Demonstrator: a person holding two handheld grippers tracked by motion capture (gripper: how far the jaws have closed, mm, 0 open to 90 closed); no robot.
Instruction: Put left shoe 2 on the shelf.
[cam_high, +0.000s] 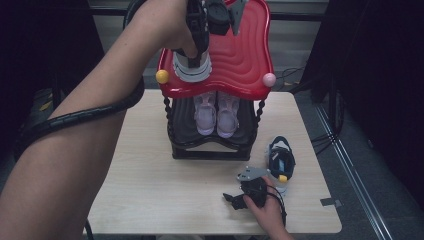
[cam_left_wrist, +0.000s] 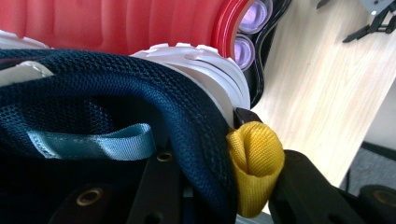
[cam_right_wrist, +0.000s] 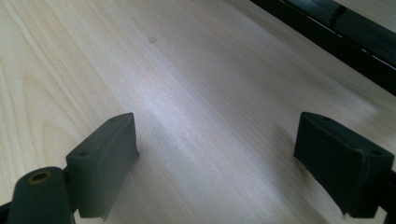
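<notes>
While the red top shelf of the shoe rack takes one navy sandal, pinched at its heel by the left gripper, its mate waits on the table beside the spread, empty right gripper.

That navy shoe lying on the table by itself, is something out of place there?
Somewhat. The navy shoe lies alone on the table, apart from the rack, while its twin sits on the red top shelf, gripped at the heel by the left tool. The pink pair stands neatly below. The right tool rests open.
</notes>
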